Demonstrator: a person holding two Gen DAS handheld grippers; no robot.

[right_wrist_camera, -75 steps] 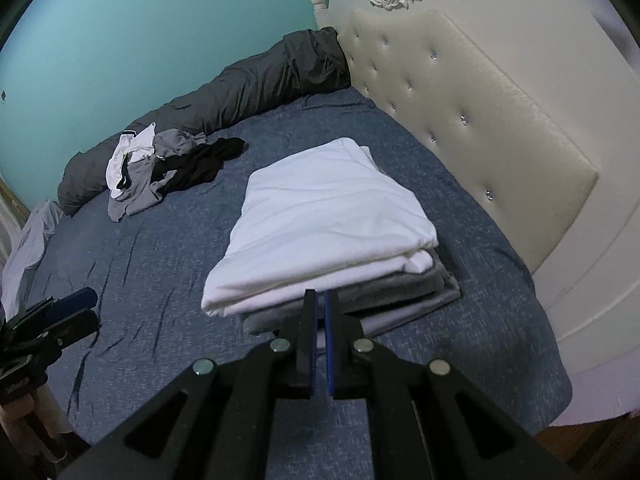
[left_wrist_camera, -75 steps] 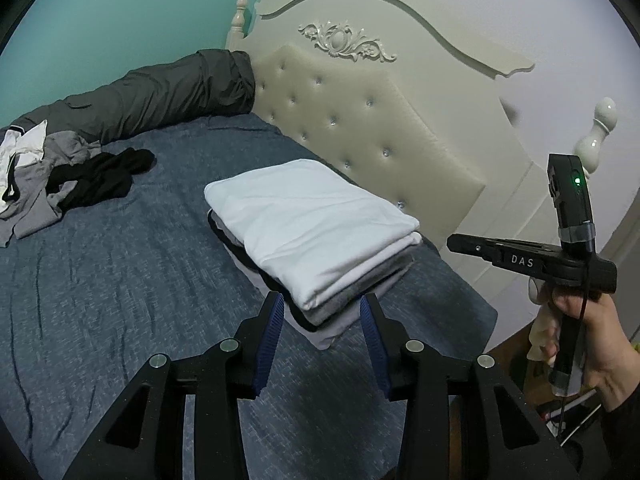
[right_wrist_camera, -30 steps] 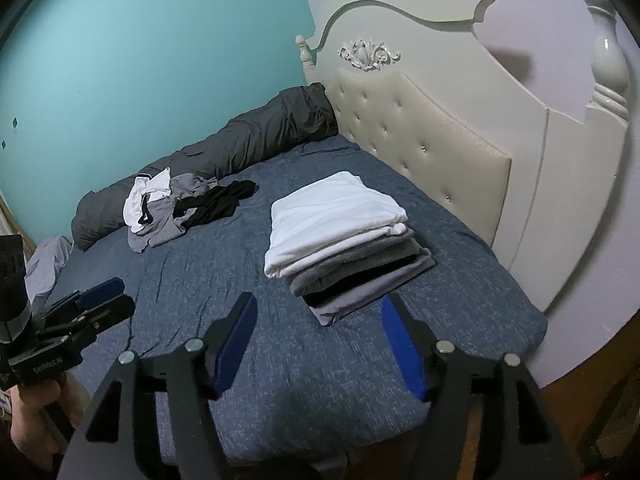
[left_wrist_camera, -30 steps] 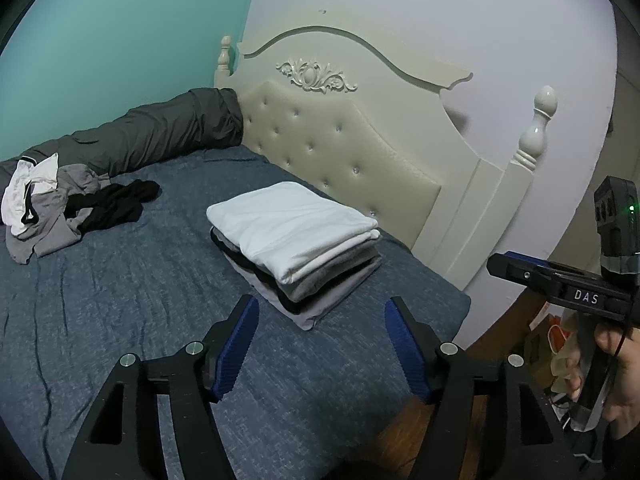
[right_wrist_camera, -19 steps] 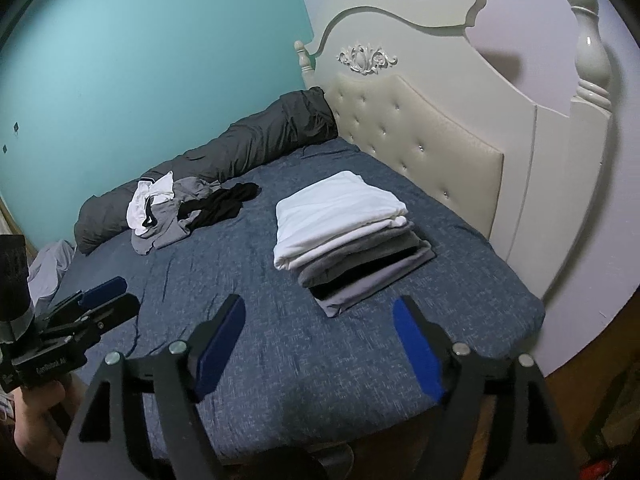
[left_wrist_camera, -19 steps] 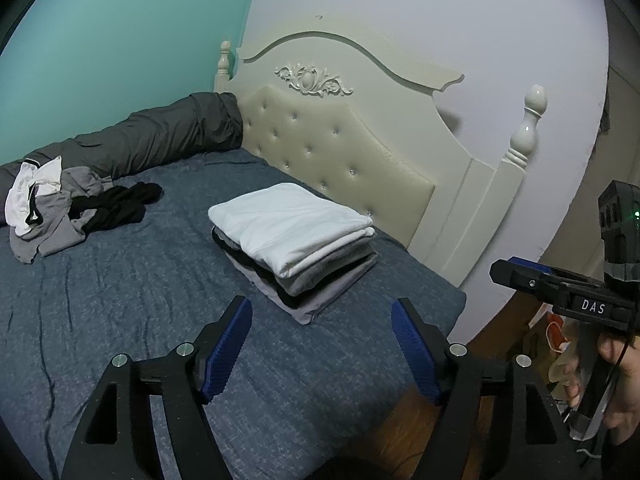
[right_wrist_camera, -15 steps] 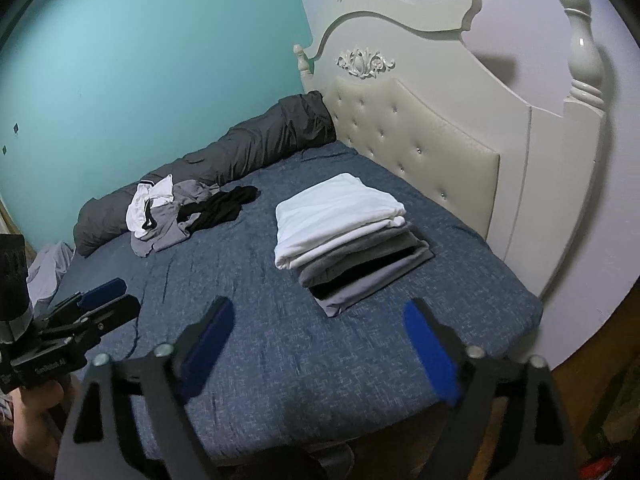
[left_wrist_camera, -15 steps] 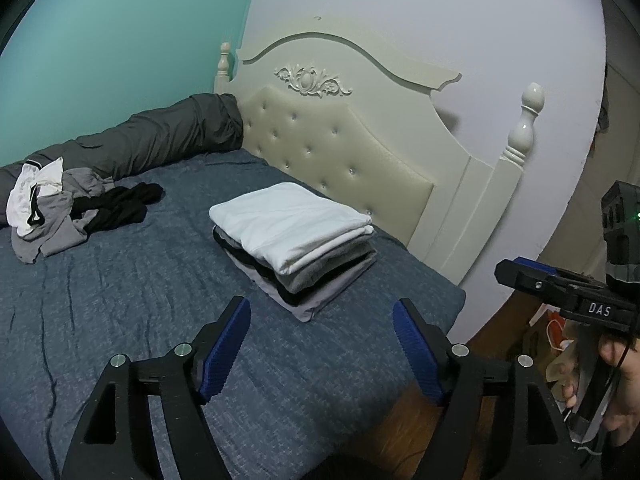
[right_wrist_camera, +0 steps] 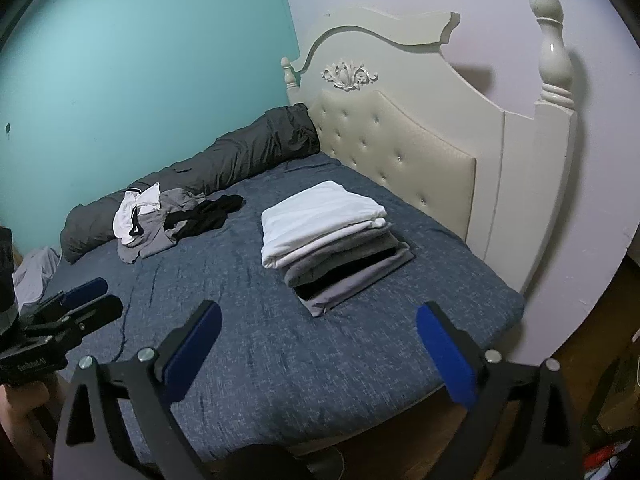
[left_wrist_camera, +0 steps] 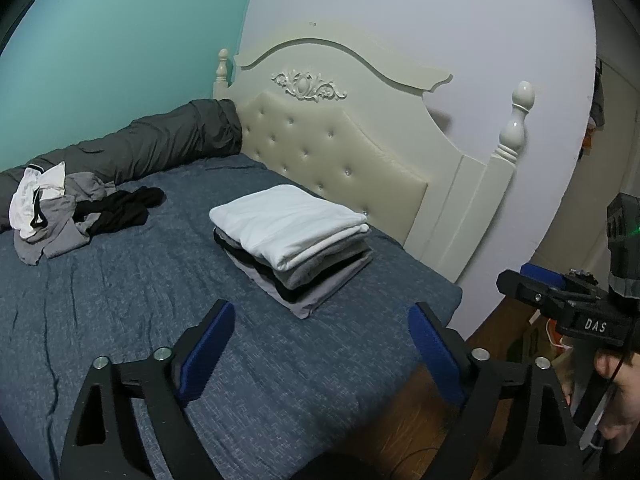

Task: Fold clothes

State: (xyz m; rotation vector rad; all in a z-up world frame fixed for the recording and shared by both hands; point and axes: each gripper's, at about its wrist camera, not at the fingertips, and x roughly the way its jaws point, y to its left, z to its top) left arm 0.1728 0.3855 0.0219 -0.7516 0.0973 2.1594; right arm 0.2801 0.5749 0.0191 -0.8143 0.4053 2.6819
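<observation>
On the bed (left_wrist_camera: pixel 120 300), near the cream tufted headboard (left_wrist_camera: pixel 332 152), I see the stack of folded clothes (left_wrist_camera: pixel 292 240): a white piece on top, then grey, black and pale grey layers beneath, edges fairly square. From my right wrist view the same stack (right_wrist_camera: pixel 332 236) sits on the blue cover, well apart from both tools. Further along the bed, close to the teal wall, lies the pile of unfolded clothes (left_wrist_camera: pixel 68 212), a jumble of white, grey and black garments, just beside a long dark grey bolster (left_wrist_camera: pixel 152 144) that runs along the wall to the headboard.

I hold my left gripper (left_wrist_camera: pixel 320 336) over the near edge of the bed, its blue-padded fingers (left_wrist_camera: pixel 208 344) spread wide with nothing between them. My right gripper (right_wrist_camera: pixel 320 336) is likewise held back from the stack, fingers (right_wrist_camera: pixel 192 340) wide apart and empty. In the left view I can see the right tool off to the side over the wooden floor (left_wrist_camera: pixel 400 420), with my hand (left_wrist_camera: pixel 620 384) around its handle; in the right view the left tool shows at the lower left edge.
</observation>
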